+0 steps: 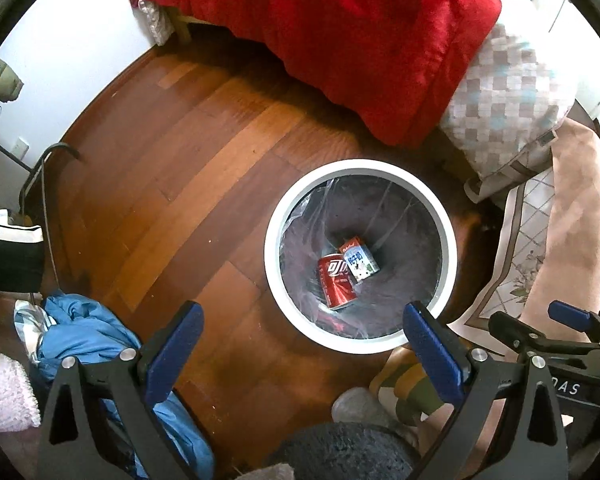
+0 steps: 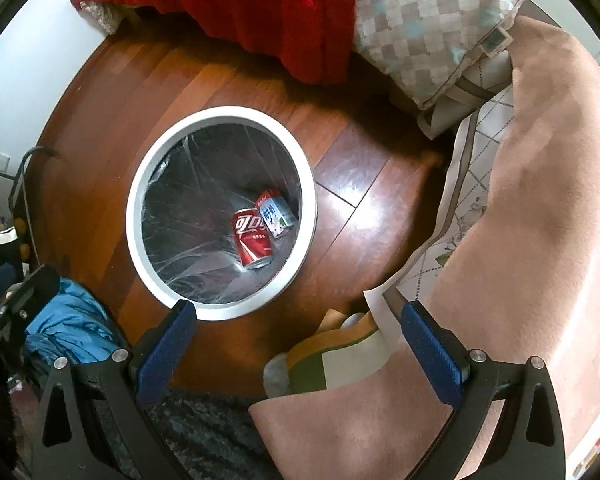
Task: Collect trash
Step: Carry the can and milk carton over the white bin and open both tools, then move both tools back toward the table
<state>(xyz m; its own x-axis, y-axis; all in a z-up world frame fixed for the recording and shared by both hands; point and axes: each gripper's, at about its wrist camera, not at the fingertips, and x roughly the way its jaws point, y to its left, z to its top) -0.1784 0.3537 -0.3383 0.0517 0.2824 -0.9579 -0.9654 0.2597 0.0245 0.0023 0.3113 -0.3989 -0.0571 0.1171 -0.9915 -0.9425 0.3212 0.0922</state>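
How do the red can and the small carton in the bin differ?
The red can is a cylinder; the small carton is box-shaped. The can is nearly all red; the carton is mostly white with blue print and an orange-red end. Both lie on their sides, touching, inside the lined white bin.

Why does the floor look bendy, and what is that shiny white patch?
Both wrist views use fisheye lenses, so the floor planks curve. In the right wrist view, light glares off the floor beside the bin, and its plastic liner glints too.

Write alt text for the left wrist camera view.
A white round bin with a clear liner stands on a wooden floor, holding a red can and a small carton. The open left gripper hovers above, empty.
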